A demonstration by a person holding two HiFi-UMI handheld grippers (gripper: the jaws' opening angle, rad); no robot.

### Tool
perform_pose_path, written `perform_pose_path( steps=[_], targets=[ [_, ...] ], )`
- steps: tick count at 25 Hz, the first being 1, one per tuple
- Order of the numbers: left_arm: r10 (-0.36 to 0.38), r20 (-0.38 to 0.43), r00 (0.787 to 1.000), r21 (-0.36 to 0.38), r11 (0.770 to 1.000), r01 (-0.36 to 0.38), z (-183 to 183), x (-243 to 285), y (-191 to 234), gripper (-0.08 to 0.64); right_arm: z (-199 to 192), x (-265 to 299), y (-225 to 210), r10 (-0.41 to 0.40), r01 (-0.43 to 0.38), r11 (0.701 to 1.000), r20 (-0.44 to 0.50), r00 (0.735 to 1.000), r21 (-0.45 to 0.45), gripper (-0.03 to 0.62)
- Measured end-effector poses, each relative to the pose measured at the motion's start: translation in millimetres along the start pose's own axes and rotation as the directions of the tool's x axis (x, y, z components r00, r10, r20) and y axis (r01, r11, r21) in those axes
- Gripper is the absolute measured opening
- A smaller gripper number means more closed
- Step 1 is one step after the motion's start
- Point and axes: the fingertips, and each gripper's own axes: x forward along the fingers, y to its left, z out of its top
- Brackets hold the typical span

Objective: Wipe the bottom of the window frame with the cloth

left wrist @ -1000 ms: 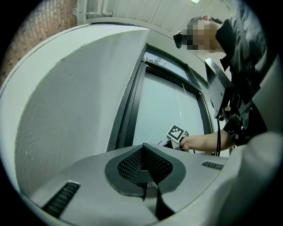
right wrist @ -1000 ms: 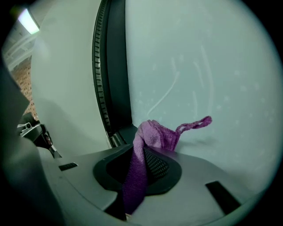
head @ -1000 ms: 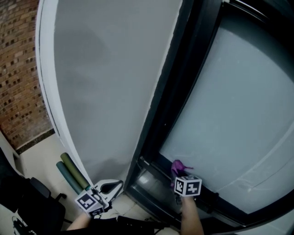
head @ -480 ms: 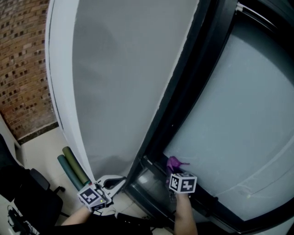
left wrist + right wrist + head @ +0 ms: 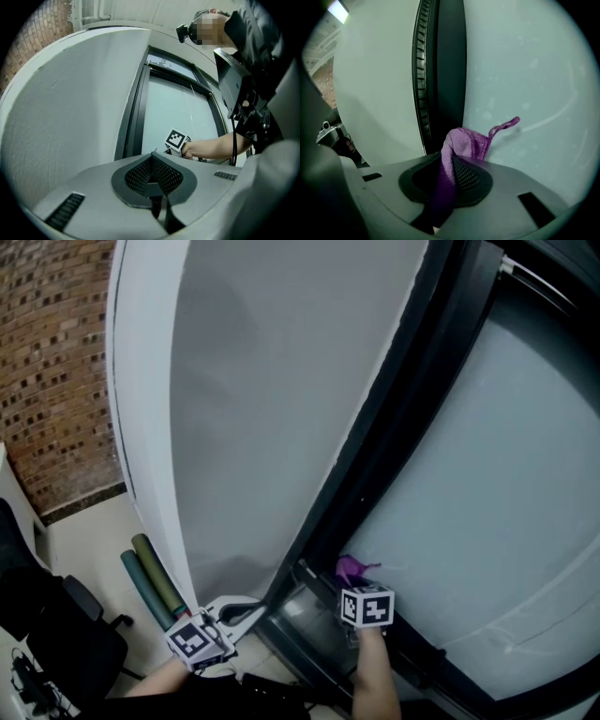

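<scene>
My right gripper [image 5: 352, 583] is shut on a purple cloth [image 5: 350, 568], which bunches out past the jaws against the frosted pane [image 5: 487, 474] near the bottom of the dark window frame [image 5: 319, 601]. In the right gripper view the cloth [image 5: 461, 145] folds over the jaw tips beside the frame's black upright [image 5: 440, 70], with a small loop sticking up. My left gripper [image 5: 246, 607] hangs low by the grey wall, shut with nothing in it. In the left gripper view its jaws [image 5: 153, 154] meet at the tips, and the right gripper's marker cube [image 5: 176, 139] shows beyond.
A grey wall panel [image 5: 272, 409] fills the left of the frame, with brick wall [image 5: 56, 362] beyond it. Two rolled green mats [image 5: 150, 587] lean on the floor at lower left, beside a black chair [image 5: 66, 634]. The person's forearm [image 5: 373, 681] reaches up from below.
The right gripper with the cloth has slid slightly left and upward along the bottom of the frame. The left gripper has drifted a little right.
</scene>
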Motion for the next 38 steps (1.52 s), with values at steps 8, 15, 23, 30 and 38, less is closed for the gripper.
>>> perform_pose_path(
  steps=[8, 15, 23, 30, 38],
  targets=[
    [0.013, -0.022, 1.000, 0.004, 1.000, -0.012, -2.0, -11.7, 1.9, 0.001, 7.6, 12.3, 10.8, 0.000, 0.000, 0.999, -0.003, 1.000, -0.053, 0.069],
    [0.031, -0.031, 0.999, -0.006, 0.999, -0.031, -0.8, -24.4, 6.5, 0.001, 10.5, 9.0, 28.6, 0.028, -0.027, 0.999, 0.012, 1.000, -0.032, 0.070],
    [0.035, -0.040, 0.999, -0.018, 0.999, -0.036, -13.9, -16.0, -0.7, 0.002, -12.6, -25.5, 62.1, 0.344, -0.379, 0.914, 0.221, 0.912, 0.141, 0.071],
    [0.038, -0.038, 0.999, 0.012, 0.999, -0.038, -0.1, -10.0, 3.1, 0.001, -16.9, -93.4, 84.9, 0.410, -0.474, 0.880, 0.465, 0.785, 0.024, 0.071],
    [0.076, -0.040, 0.996, 0.015, 0.997, -0.075, 6.5, -7.6, 1.1, 0.002, -36.6, -142.2, 67.9, 0.321, -0.372, 0.927, 0.588, 0.742, -0.036, 0.069]
  ],
)
